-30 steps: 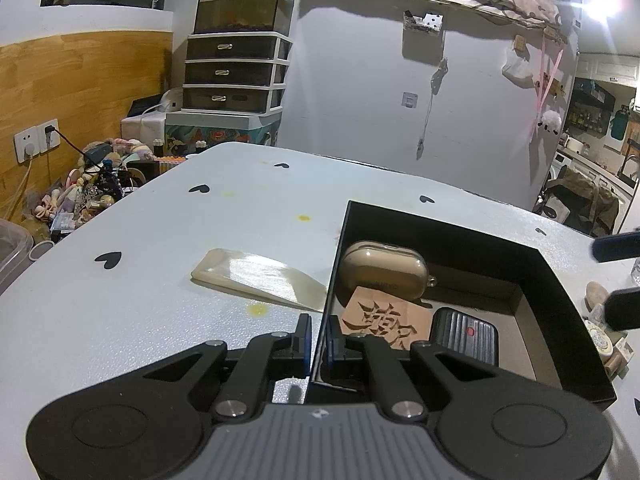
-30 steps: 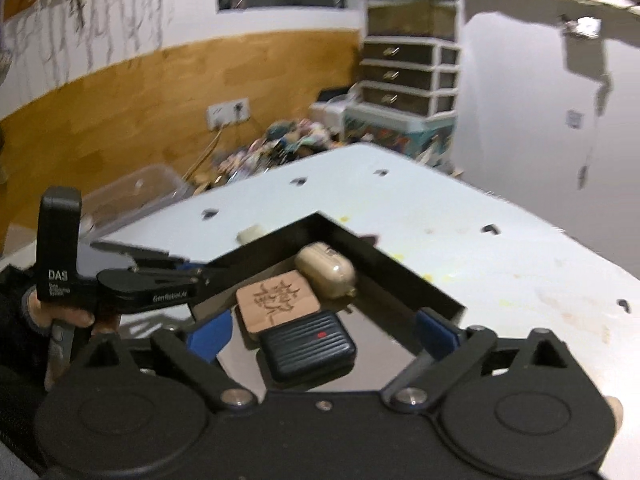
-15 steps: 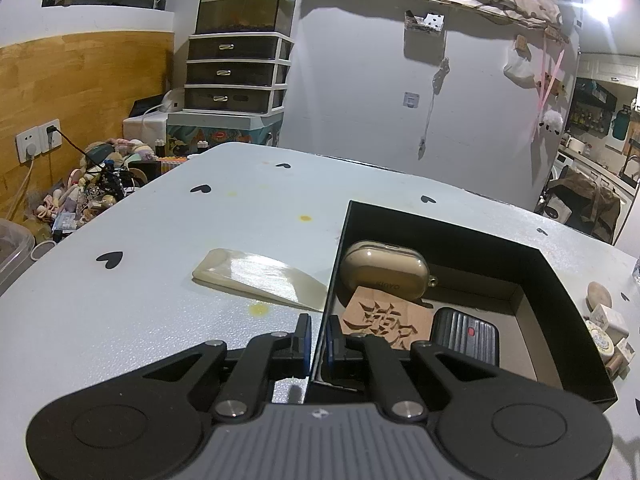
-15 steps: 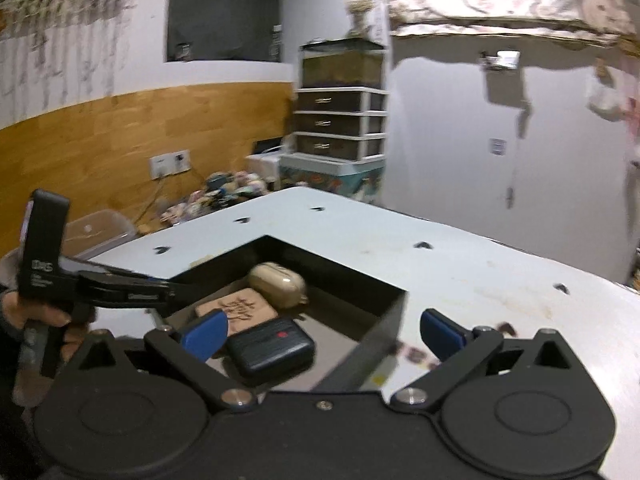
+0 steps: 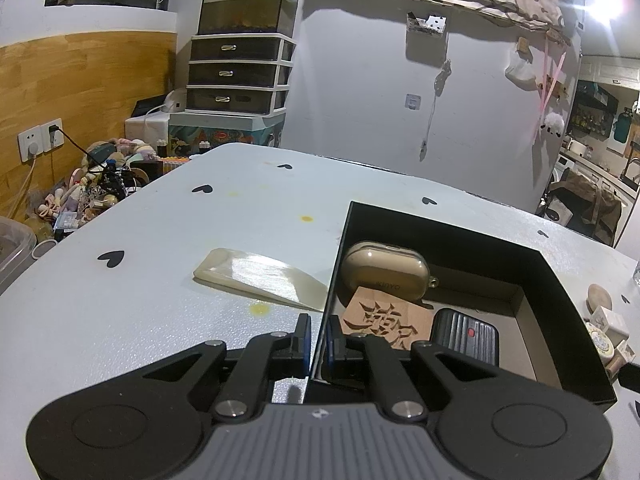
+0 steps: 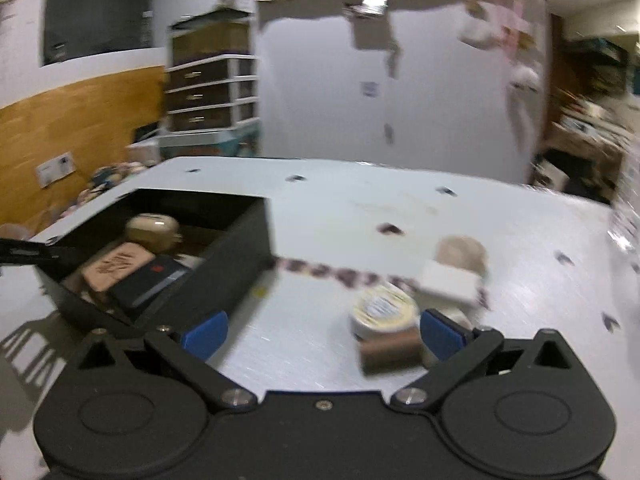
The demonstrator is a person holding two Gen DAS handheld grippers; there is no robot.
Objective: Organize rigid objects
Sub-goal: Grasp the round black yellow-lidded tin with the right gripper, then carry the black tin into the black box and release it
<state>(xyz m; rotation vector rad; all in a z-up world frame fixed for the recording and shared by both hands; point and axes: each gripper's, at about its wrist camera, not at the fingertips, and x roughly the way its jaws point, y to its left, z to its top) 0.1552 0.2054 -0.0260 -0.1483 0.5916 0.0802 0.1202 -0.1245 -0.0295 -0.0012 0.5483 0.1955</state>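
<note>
Black box on the pale bench, containing a beige case, a carved wooden tile and a ribbed black case. Left claw clamped on the box's near wall. Right claw spread apart, empty, above a round tin and brown block beside the box.

Table bears black box and shell.

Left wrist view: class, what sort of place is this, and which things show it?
Probably a lived-in home room: a plastic drawer unit by the wall, a kitchen through the doorway, toys heaped beside the table.
</note>
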